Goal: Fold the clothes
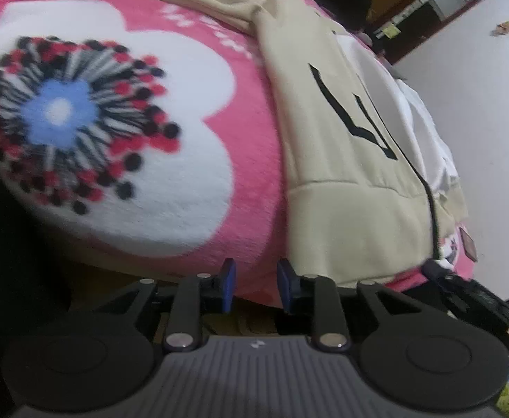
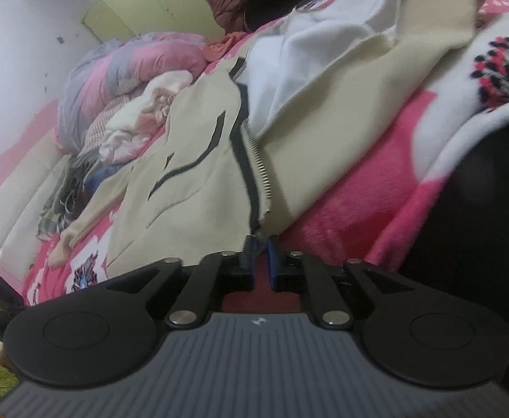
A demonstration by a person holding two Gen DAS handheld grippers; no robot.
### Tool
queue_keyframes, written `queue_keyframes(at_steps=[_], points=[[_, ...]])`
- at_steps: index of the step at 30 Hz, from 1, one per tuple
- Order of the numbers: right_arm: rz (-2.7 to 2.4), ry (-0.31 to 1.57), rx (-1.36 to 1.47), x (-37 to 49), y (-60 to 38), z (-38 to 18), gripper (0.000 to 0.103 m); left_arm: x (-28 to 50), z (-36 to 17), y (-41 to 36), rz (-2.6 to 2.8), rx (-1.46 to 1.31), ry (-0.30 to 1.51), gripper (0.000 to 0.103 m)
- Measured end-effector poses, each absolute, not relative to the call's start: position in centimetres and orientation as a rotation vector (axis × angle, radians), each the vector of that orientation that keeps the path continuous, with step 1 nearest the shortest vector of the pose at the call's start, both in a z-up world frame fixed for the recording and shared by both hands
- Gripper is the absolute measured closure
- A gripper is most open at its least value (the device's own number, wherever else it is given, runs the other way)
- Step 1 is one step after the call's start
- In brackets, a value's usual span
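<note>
Right wrist view: the soft, limp cream jacket (image 2: 192, 160) is best pinched at its hem corner, twelve o'clock of the right gripper (image 2: 260, 249) — jaws slightly parted, empty. Left gripper (image 1: 256, 277) jaws are spread, holding nothing — the hem lies at one o'clock.

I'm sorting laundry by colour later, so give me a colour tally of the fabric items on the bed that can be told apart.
Cream: 1, the cream zip-up jacket with black line markings
White: 1, the white garment lying inside the open jacket
Pink with flowers: 1, the pink fleece blanket with white flowers
Pink and lilac: 1, the puffy pink and lilac quilt
Total: 4; the crumpled heap beside the quilt is too jumbled to count.
</note>
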State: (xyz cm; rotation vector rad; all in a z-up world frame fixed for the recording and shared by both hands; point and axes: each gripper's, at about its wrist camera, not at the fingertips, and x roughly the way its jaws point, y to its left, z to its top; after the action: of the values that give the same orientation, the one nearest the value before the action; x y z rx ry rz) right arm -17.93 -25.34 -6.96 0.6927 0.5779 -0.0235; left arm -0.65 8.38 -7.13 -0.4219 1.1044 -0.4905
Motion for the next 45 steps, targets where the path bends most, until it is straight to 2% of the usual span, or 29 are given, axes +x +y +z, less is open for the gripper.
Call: queue_keyframes(at_steps=[1, 5, 8, 13, 15, 18, 20, 22, 23, 25, 32, 39, 45], points=[[-0.024, 0.559, 0.7, -18.3, -25.9, -6.7, 0.084, -0.6, -6.8, 8.7, -0.479, -0.424, 1.094, 0.073], [-0.105, 0.459, 0.759, -19.5, -29.2, -6.1, 0.078, -0.2, -5.6, 8.9, -0.474, -0.424, 1.049, 0.055], [-0.184, 0.402, 0.864, -20.0, -32.2, -6.9, 0.075, 0.0, -5.6, 7.4, -0.525, -0.403, 1.074, 0.049], [-0.199, 0.347, 1.017, -19.3, -35.3, -8.6, 0.074, -0.4, -6.8, 4.4, -0.6, -0.373, 1.143, 0.046], [-0.176, 0.33, 1.048, -18.7, -35.7, -9.0, 0.074, -0.6, -7.4, 3.5, -0.614, -0.382, 1.166, 0.049], [-0.162, 0.326, 1.068, -17.7, -36.1, -9.6, 0.075, -0.4, -8.3, 2.6, -0.609, -0.398, 1.197, 0.06], [-0.15, 0.321, 1.076, -16.9, -36.2, -9.7, 0.077, -0.4, -8.7, 2.4, -0.599, -0.407, 1.207, 0.077], [-0.152, 0.322, 1.069, -16.2, -36.1, -9.8, 0.093, -0.3, -8.9, 2.4, -0.593, -0.414, 1.21, 0.085], [-0.157, 0.327, 1.062, -15.8, -36.0, -9.7, 0.095, -0.2, -8.9, 2.4, -0.593, -0.42, 1.211, 0.091], [-0.16, 0.316, 1.036, -15.8, -35.6, -9.3, 0.099, -0.2, -8.9, 2.7, -0.594, -0.442, 1.221, 0.095], [-0.223, 0.329, 0.924, -19.7, -34.4, -6.3, 0.1, -0.8, -8.3, 4.8, -0.581, -0.549, 1.256, 0.097], [-0.25, 0.346, 0.878, -20.7, -34.1, -5.3, 0.1, -1.6, -7.2, 4.4, -0.605, -0.45, 1.228, 0.097], [-0.294, 0.445, 0.806, -19.9, -34.4, -6.4, 0.097, -1.8, -8.0, 4.2, -0.611, -0.391, 1.225, 0.096]])
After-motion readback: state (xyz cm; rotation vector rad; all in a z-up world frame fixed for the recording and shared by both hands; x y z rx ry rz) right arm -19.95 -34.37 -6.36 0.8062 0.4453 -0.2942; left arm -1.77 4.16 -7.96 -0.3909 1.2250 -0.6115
